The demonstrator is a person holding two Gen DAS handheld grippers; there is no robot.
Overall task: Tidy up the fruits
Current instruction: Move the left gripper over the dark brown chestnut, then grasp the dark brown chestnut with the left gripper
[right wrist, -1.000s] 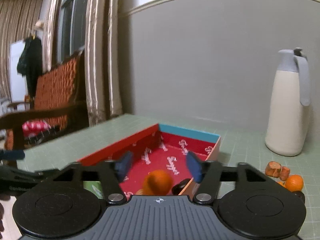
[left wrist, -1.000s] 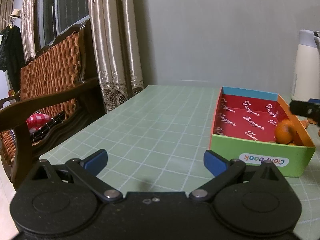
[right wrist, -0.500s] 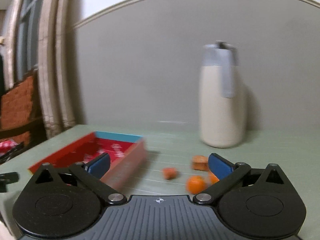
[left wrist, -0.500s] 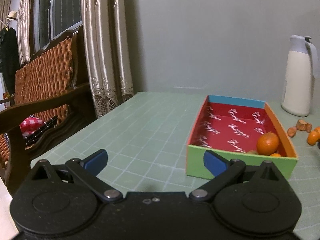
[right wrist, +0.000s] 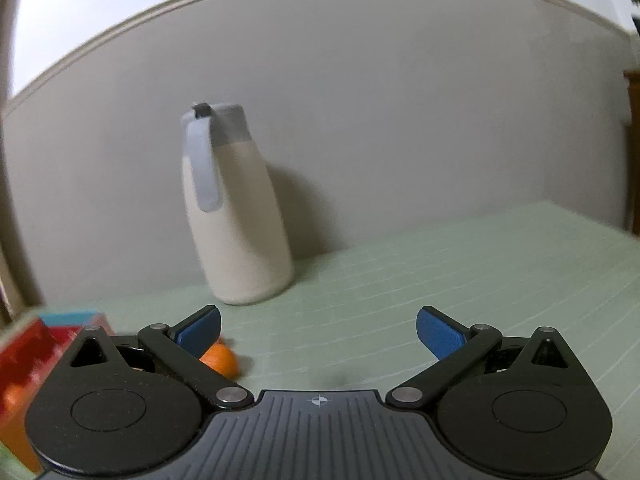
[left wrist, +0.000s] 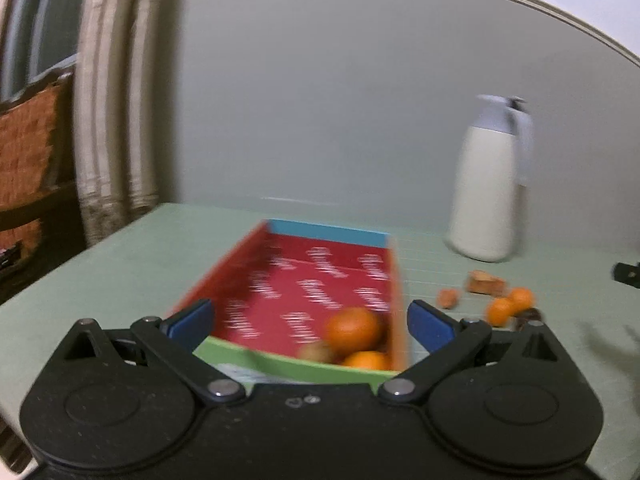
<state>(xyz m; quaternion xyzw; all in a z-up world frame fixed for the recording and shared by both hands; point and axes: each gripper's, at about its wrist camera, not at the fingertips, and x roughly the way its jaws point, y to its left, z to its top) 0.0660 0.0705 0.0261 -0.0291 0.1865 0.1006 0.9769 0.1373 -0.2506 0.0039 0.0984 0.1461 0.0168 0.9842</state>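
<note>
Left wrist view looks down into the shallow cardboard box with a red printed floor, green near wall and blue far wall (left wrist: pixel 320 280); two round orange mandarins (left wrist: pixel 353 330) and a brownish nut-like lump lie in its near right corner. More fruit waits on the pale green gridded tabletop (left wrist: pixel 120 264) to the right of the box: two small mandarins (left wrist: pixel 510 307) touching each other, with brown pieces just beside them. The left gripper (left wrist: pixel 308 322) is spread wide and empty, the box's near end between its blue pads without contact. The right gripper (right wrist: pixel 318 330) has just been opening and stands fully spread, with nothing between its pads.

A mandarin should be light, with soft, smooth skin that can roll or bruise; taking it across its widest middle with a gentle squeeze looks safest.

Motion blur smears the box lettering and the brown pieces, so I cannot tell what they are. In the right wrist view only one loose mandarin (right wrist: pixel 222 360) shows, half hidden behind the left finger, and the box is cut off at the left edge. A cream jug with a grey lid and handle (right wrist: pixel 236 216) stands far back.
</note>
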